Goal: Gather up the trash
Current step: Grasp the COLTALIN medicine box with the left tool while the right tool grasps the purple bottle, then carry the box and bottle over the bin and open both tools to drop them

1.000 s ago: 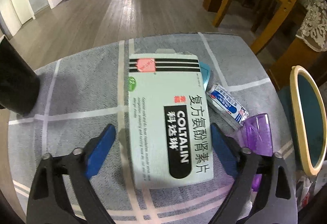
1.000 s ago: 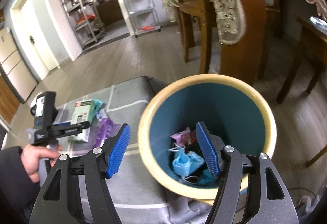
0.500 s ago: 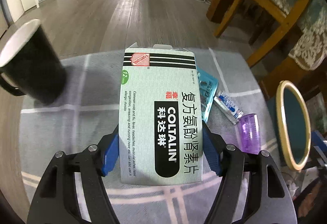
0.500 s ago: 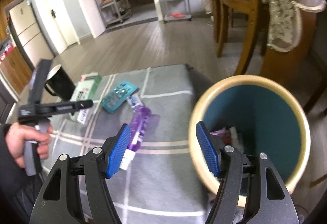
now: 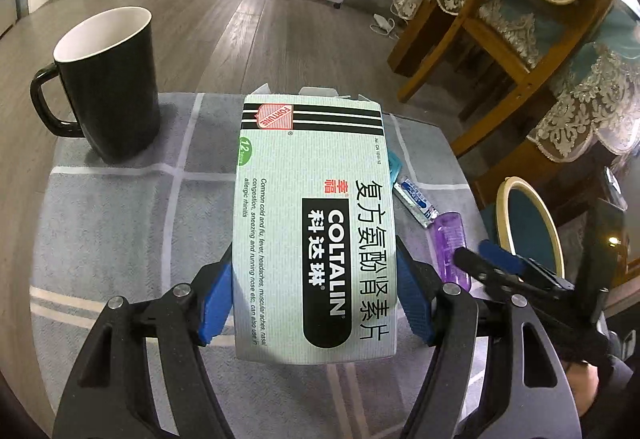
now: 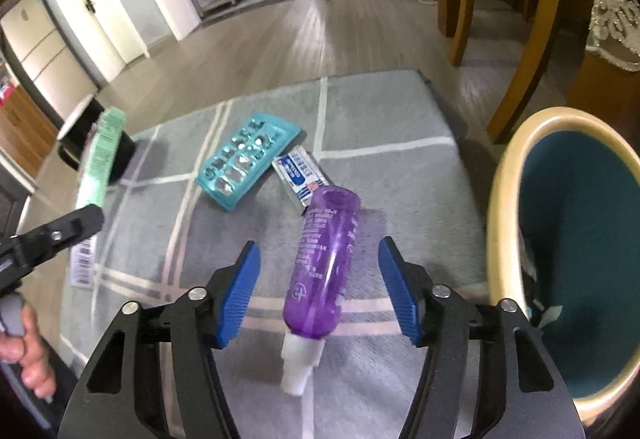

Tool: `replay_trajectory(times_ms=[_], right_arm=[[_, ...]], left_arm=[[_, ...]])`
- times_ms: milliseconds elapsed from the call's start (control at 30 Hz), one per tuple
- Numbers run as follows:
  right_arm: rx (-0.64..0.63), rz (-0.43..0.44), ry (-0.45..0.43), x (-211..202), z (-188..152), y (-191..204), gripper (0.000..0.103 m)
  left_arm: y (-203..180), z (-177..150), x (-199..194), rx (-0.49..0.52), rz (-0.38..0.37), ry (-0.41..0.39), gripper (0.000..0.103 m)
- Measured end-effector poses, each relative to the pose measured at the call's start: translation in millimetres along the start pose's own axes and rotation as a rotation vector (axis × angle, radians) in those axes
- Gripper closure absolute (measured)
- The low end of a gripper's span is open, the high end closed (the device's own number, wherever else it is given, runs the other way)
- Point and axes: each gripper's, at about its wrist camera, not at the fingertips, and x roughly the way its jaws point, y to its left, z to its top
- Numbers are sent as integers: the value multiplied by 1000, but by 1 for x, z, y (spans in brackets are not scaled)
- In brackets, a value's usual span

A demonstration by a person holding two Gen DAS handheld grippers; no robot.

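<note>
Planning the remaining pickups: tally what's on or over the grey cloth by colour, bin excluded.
Green: 1, medicine box
Teal: 1, blister pack
Purple: 1, bottle
White and blue: 1, small tube box
Black: 1, mug
Total: 5

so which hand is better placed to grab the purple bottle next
Right. The right gripper straddles the purple bottle, pads closing in but clear of it; the left gripper already holds the medicine box.

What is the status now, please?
Left tool shut on medicine box. Right tool closing, open around purple bottle, not gripping. Bin beside; nothing in the way.
</note>
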Motion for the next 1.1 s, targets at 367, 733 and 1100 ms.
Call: replay_trajectory(times_ms=[367, 733, 1100], right_arm=[[-29, -4, 47, 12, -4, -2, 67], [-41, 69, -16, -42, -18, -15, 69], [-31, 81, -138, -110, -25, -44, 69]], left_arm=[[-2, 0, 9, -8, -45, -10, 34], [-13, -4, 8, 51, -69, -16, 34], [-46, -18, 8, 168, -109, -25, 34]])
